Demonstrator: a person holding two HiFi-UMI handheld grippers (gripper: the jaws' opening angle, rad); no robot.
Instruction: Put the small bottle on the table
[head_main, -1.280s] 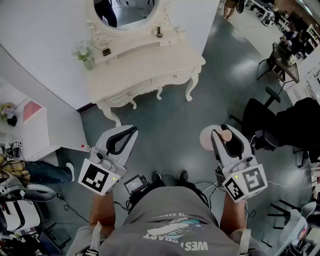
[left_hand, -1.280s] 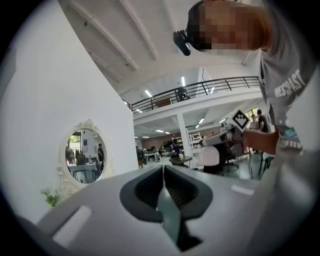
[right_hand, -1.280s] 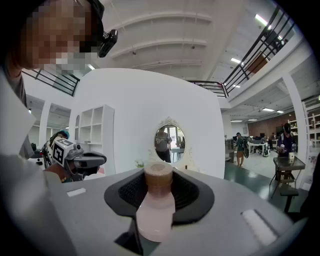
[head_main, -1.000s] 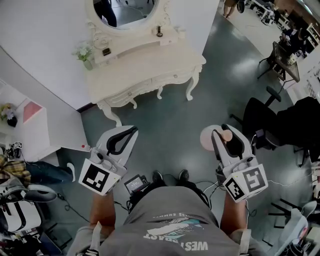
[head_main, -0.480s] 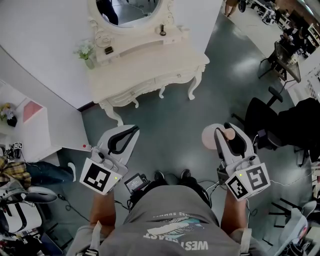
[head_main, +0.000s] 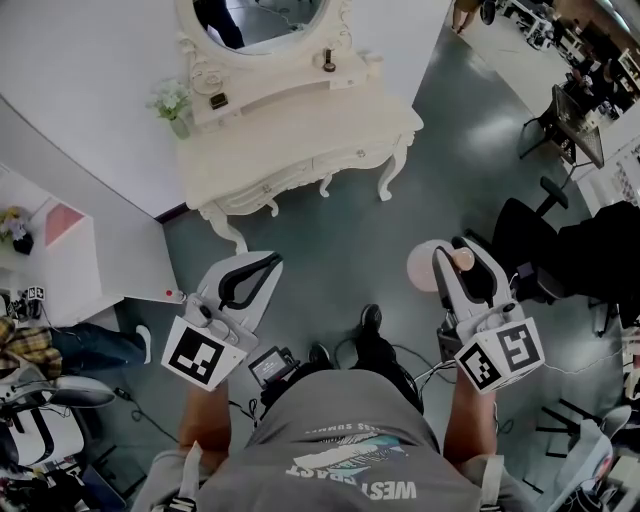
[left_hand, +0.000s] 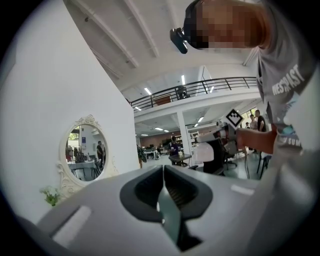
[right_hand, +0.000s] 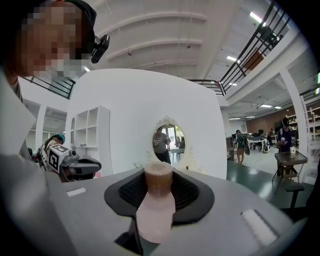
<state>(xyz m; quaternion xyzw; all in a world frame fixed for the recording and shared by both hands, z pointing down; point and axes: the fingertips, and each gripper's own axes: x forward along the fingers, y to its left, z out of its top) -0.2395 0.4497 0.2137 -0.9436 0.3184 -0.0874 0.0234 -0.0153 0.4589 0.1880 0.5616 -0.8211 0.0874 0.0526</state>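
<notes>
A small pale pink bottle (head_main: 428, 270) with a brown cap stays clamped in my right gripper (head_main: 458, 262), held over the dark floor at the right. In the right gripper view the bottle (right_hand: 155, 215) stands between the jaws of that gripper (right_hand: 159, 186), cap pointing toward the mirror. My left gripper (head_main: 262, 262) hangs at the left, shut with nothing in it; the left gripper view shows its jaws (left_hand: 163, 172) meeting in a line. The cream dressing table (head_main: 300, 135) with an oval mirror (head_main: 255, 15) stands ahead against the white wall.
On the table's back shelf are a flower vase (head_main: 172, 105), a small dark box (head_main: 218, 101) and a dark bottle (head_main: 328, 62). A white shelf unit (head_main: 60, 250) is at the left. Black office chairs (head_main: 560, 250) stand at the right. Cables trail by my feet.
One foot has stepped forward and the table has slid slightly right and down in the head view. Both grippers keep their places; the bottle stays gripped.
</notes>
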